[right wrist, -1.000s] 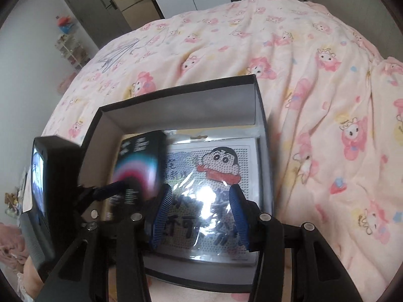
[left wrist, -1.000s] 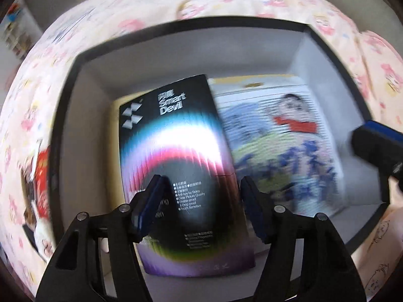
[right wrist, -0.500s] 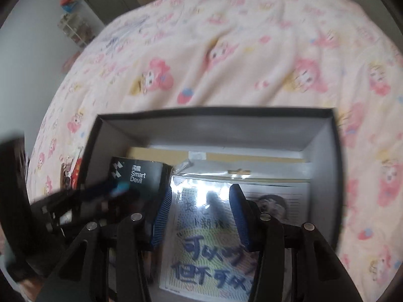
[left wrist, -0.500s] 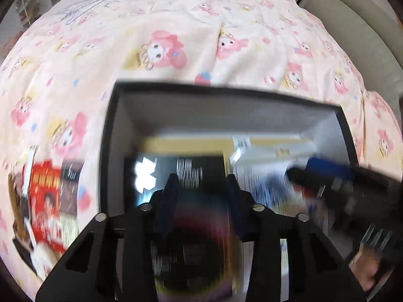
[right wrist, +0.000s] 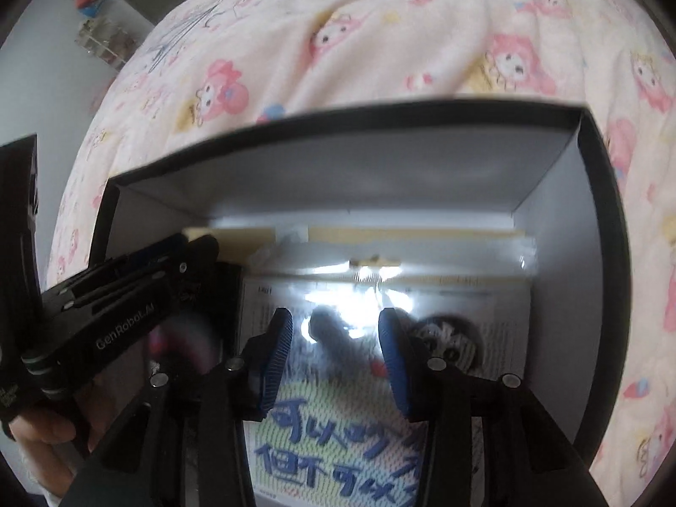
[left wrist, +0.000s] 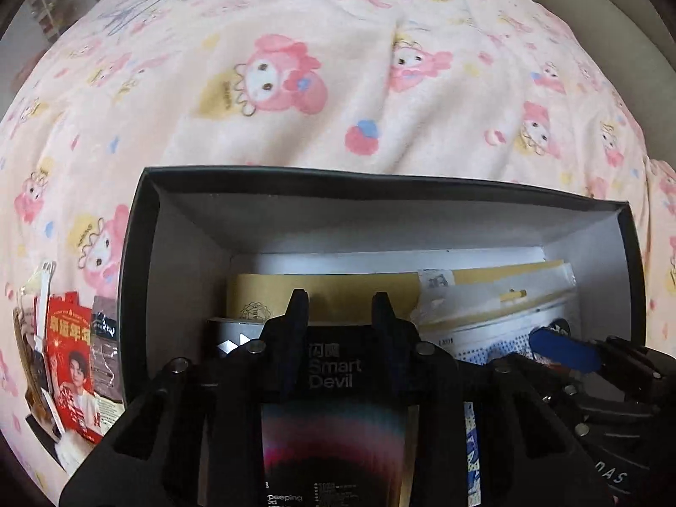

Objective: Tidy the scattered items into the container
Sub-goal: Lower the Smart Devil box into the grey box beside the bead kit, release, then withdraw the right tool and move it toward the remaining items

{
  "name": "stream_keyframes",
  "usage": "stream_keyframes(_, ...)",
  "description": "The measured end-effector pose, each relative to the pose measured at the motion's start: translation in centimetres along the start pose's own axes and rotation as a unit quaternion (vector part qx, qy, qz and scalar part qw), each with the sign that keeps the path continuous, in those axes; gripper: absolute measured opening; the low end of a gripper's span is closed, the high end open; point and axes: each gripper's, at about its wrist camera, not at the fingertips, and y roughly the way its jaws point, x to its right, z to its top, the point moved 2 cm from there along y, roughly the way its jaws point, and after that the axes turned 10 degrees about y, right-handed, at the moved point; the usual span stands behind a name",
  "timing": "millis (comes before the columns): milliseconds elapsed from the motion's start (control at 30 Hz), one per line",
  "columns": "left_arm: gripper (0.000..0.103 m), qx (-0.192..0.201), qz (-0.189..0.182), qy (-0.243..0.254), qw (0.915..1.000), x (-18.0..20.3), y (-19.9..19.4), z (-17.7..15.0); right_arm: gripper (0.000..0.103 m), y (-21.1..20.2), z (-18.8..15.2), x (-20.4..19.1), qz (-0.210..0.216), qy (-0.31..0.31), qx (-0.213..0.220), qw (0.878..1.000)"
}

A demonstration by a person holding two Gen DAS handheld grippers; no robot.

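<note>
A black box (left wrist: 380, 186) with grey inner walls sits on a pink cartoon bedspread; it also shows in the right wrist view (right wrist: 600, 160). Inside lie a black "Smart Devil" package (left wrist: 333, 414), a yellow envelope (left wrist: 329, 295) and a plastic-wrapped cartoon bead kit (right wrist: 380, 422). My left gripper (left wrist: 338, 304) is open, with its fingers either side of the package's top, low inside the box. My right gripper (right wrist: 331, 329) is open and empty, over the bead kit. It shows at the right of the left wrist view (left wrist: 566, 350).
Outside the box's left wall lie a red printed card packet (left wrist: 72, 363) and a brown sachet (left wrist: 105, 350) on the bedspread (left wrist: 295, 84). A beige sofa edge (left wrist: 612, 12) is at the far right. A shelf stands by the wall (right wrist: 101, 38).
The left gripper has dropped lower and pulled back along the package, so more bedspread shows beyond the box. The right gripper has moved deeper into the box, over the bead kit.
</note>
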Motion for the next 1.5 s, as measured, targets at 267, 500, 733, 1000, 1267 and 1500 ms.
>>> stream_keyframes(267, 0.032, -0.005, -0.112, -0.031, 0.9932, 0.3, -3.1, -4.4, 0.039, -2.7, -2.1, -0.2, 0.009, -0.005, 0.027, 1.0)
stream_keyframes(500, 0.027, -0.036, -0.169, -0.017, 0.9848, 4.0, -0.9, -6.1, 0.039, -3.3, -4.0, -0.4, 0.023, -0.009, 0.018, 1.0)
stream_keyframes(733, 0.017, -0.033, -0.136, -0.041, 0.9893, 4.3, -0.7, -6.3, 0.039, -3.0, -5.1, 2.5, 0.005, 0.033, 0.005, 0.999)
stream_keyframes(1000, 0.031, -0.041, -0.142, -0.042, 0.9882, 6.5, 0.1, -5.9, 0.039, -3.1, -6.2, 2.6, -0.027, 0.014, 0.014, 0.999)
stream_keyframes(1267, 0.04, -0.031, -0.163, -0.034, 0.9855, 6.8, -0.7, -5.7, 0.039, -2.9, -5.9, 3.5, -0.003, 0.02, 0.0, 1.0)
stream_keyframes(1500, 0.052, 0.035, -0.15, -0.003, 0.9881, 7.8, -4.6, -6.1, 0.041, -5.4, -7.4, 2.3, -0.073, -0.001, 0.071, 0.995)
